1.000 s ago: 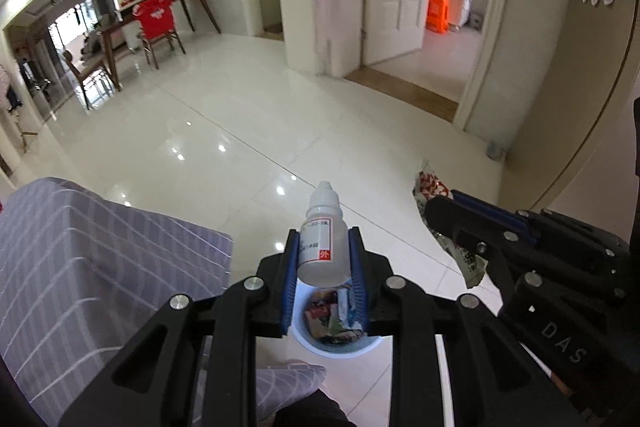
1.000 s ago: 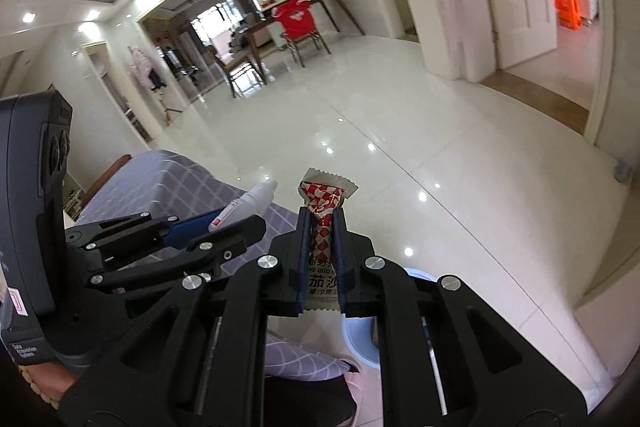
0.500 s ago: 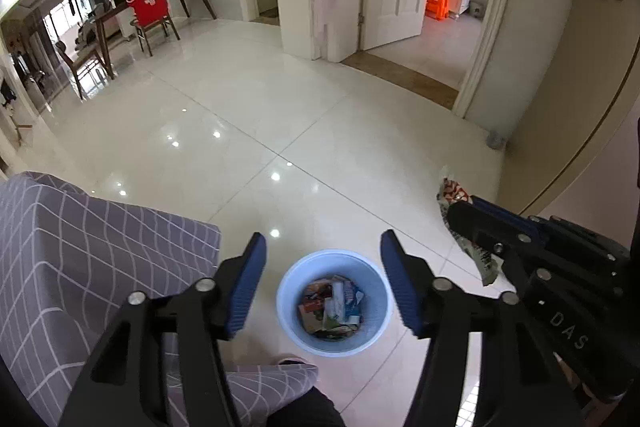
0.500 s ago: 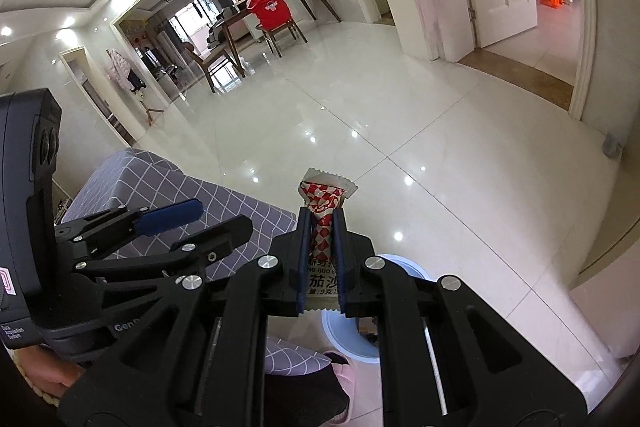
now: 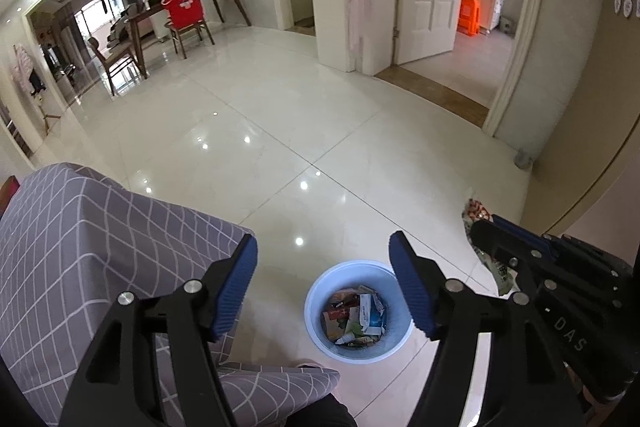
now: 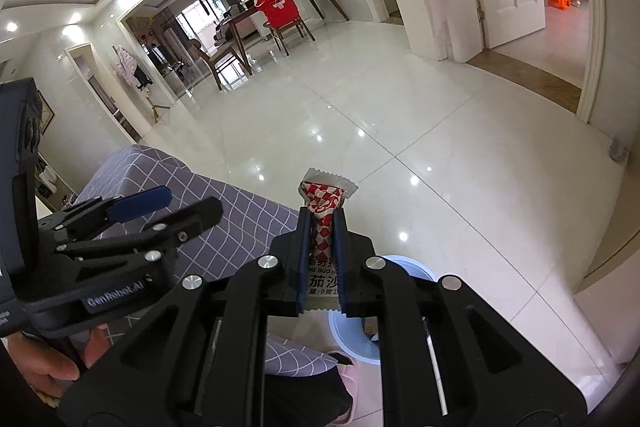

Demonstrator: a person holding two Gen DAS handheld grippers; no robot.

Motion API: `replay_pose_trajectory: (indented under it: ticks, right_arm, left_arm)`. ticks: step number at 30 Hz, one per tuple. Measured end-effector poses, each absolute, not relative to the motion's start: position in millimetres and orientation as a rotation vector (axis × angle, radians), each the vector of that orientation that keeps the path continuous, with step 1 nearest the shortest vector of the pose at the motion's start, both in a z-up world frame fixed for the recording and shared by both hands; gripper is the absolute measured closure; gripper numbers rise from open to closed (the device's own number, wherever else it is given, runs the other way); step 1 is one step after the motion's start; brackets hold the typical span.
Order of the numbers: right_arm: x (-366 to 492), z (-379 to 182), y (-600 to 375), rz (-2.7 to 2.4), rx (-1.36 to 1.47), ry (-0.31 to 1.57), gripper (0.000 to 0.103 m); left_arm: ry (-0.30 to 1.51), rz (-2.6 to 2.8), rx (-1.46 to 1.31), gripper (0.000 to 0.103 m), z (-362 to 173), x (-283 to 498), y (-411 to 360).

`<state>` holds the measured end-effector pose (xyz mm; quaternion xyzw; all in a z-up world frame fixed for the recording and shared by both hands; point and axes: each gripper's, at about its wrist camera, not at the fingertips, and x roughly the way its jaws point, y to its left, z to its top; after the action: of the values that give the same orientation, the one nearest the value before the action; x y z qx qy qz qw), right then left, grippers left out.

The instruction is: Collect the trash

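Left tongs (image 5: 322, 287) opening, empty, above round pale-blue plastic bin (image 5: 394, 349); right tongs (image 6: 321, 247) pinch red-white checked sachet (image 6: 323, 211), poised for drop.

Each camera sits just behind its own tongs and looks forward and down along them at the tiled floor. The left view faces steeply down, with the bin (image 5: 357, 311) close below, between the left tongs (image 5: 322, 283). The right view tilts less steeply past the right tongs (image 6: 322, 223). Both views share the bin, the checked cloth (image 5: 76, 247), the floor and each other's tongs at the side.
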<state>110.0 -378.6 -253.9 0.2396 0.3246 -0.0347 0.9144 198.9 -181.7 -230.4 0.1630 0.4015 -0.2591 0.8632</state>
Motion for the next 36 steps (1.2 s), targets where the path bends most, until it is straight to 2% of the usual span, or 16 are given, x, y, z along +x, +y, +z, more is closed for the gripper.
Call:
replay_pose_trajectory:
  ticks: [3, 4, 5, 6, 12, 14, 16, 20, 24, 36]
  right_arm:
    - [112, -255, -379, -0.08, 0.49, 0.672, 0.084]
    - [113, -256, -379, -0.087, 0.488, 0.676, 0.074]
    - [113, -256, -378, -0.091, 0.488, 0.677, 0.055]
    - [111, -254, -378, -0.097, 0.487, 0.669, 0.048]
    - [95, -229, -367, -0.103, 0.453, 0.635, 0.045]
    - [88, -216, -361, -0.106, 0.429, 0.618, 0.036]
    - [77, -199, -354, -0.099, 0.41, 0.586, 0.035]
    - [53, -164, -334, -0.076, 0.367, 0.527, 0.026]
    - [26, -131, -312, -0.041, 0.335, 0.47, 0.019]
    - [-46, -64, -252, 0.04, 0.261, 0.327, 0.014]
  left_arm:
    - [0.833, -0.521, 0.341, 0.034, -224, 201, -176]
    - [0.832, -0.513, 0.341, 0.033, -222, 201, -174]
    - [0.83, -0.5, 0.338, 0.03, -219, 201, -173]
    - [0.828, -0.491, 0.336, 0.028, -216, 200, -175]
    - [0.746, -0.418, 0.338, 0.023, -179, 184, -156]
    - [0.719, -0.391, 0.335, 0.022, -164, 176, -149]
    - [0.688, -0.356, 0.342, 0.022, -149, 166, -141]
    - [0.635, -0.328, 0.321, 0.014, -113, 140, -120]
    - [0.579, -0.296, 0.294, 0.013, -82, 115, -100]
    - [0.438, -0.239, 0.171, 0.008, -11, 30, -29]
